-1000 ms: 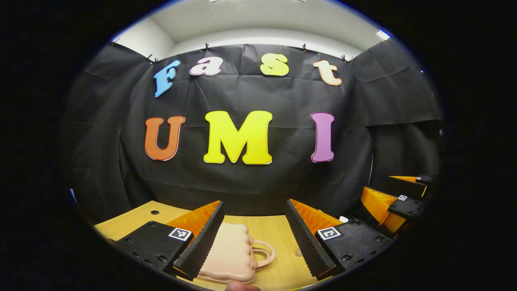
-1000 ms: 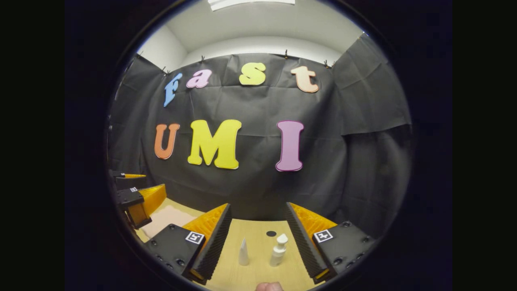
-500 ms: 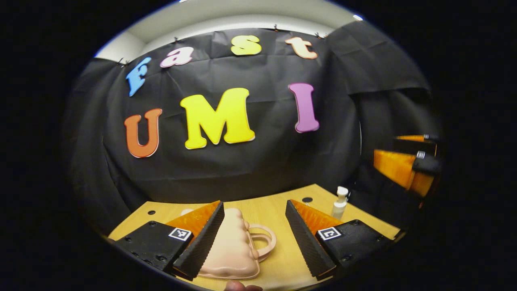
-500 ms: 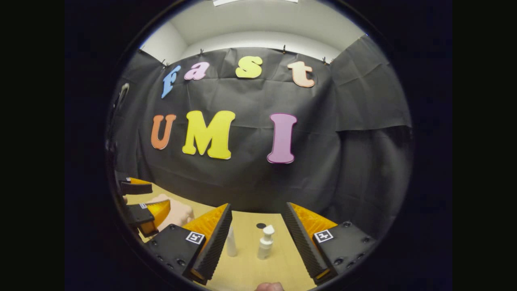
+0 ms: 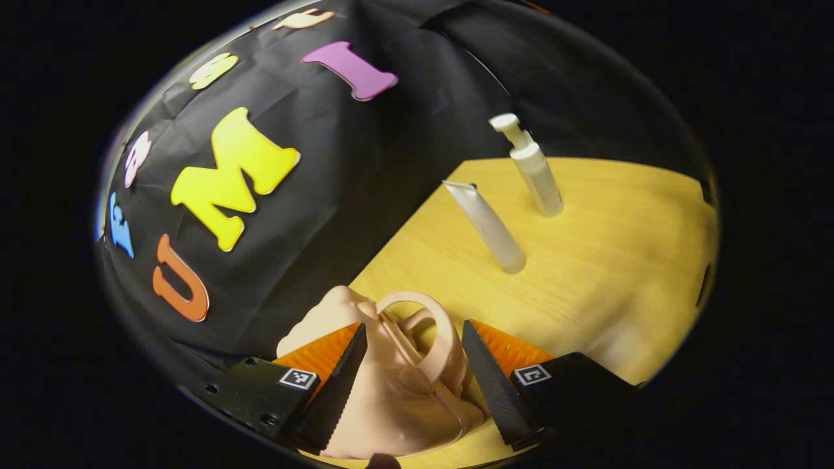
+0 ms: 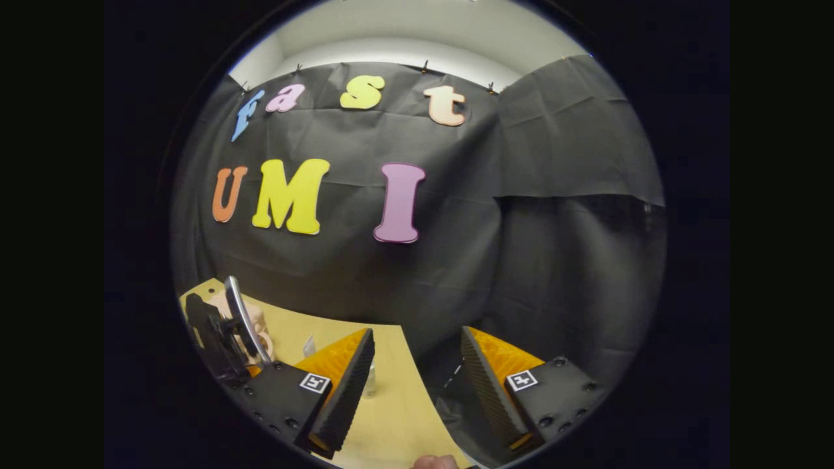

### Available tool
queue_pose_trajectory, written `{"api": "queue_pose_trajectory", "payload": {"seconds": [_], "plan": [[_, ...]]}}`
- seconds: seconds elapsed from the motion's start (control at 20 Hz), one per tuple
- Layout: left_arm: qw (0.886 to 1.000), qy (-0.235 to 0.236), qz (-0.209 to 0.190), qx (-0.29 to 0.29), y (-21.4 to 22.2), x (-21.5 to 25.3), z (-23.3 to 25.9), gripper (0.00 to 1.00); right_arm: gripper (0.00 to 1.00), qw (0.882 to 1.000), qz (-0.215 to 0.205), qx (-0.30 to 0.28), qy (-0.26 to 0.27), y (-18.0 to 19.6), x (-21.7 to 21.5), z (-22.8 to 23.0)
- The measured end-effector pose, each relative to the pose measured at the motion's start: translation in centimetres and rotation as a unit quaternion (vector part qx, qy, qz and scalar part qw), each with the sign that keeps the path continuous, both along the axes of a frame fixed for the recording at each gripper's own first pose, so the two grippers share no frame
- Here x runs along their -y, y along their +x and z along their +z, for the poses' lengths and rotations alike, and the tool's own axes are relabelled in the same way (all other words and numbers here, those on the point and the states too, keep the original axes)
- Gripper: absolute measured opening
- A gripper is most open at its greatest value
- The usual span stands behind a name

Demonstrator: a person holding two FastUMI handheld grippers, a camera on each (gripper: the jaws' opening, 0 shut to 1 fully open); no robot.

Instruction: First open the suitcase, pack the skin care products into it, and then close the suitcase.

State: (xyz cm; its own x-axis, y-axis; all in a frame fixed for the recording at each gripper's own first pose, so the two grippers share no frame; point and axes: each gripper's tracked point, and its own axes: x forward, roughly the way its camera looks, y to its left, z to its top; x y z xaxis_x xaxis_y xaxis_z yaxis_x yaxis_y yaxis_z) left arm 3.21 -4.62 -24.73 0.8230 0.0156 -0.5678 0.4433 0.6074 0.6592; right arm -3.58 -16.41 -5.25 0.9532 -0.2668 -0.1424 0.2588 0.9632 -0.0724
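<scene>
Suitcase [image 5: 391, 397], closed on the tabletop [image 5: 606, 260], now sits handle-up between the rolled, lowered left claw's [image 5: 412, 384] wide-open fingers, unheld, so opening looks imminent; right claw [image 6: 417, 384] hangs open, empty.

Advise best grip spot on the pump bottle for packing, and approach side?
Take the pump bottle by its straight cylindrical body, below the pump head, fingers either side, coming in level from the table's open side. It stands upright; the head is narrow and offset, probably a poor hold. The squeeze tube stands close beside it, so avoid that side.
</scene>
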Motion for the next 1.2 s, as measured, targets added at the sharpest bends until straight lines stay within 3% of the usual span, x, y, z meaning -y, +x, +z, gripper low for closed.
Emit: {"api": "queue_pose_trajectory", "payload": {"seconds": [0.3,0.55,0.65,0.95,1.2], "plan": [[0.997,0.051,0.015,-0.051,2.1,-1.5,-3.7,0.78,0.80,0.999,-0.038,-0.023,0.008,-1.1,2.3,-1.7],[0.995,0.032,0.030,-0.093,2.6,-1.0,-5.0,0.40,0.80,0.998,-0.059,-0.032,0.009,-2.4,3.7,-2.1],[0.994,0.036,0.032,-0.099,2.5,-0.8,-5.1,0.31,0.80,0.997,-0.068,-0.031,0.007,-2.9,4.2,-2.1],[0.995,0.010,0.036,-0.090,2.6,-0.5,-3.7,0.17,0.80,0.995,-0.090,-0.027,0.020,-3.9,4.9,-2.1],[0.996,-0.040,0.052,-0.056,2.6,-1.2,0.5,0.10,0.79,0.997,-0.067,-0.021,0.022,-3.7,2.6,-1.9]]}}
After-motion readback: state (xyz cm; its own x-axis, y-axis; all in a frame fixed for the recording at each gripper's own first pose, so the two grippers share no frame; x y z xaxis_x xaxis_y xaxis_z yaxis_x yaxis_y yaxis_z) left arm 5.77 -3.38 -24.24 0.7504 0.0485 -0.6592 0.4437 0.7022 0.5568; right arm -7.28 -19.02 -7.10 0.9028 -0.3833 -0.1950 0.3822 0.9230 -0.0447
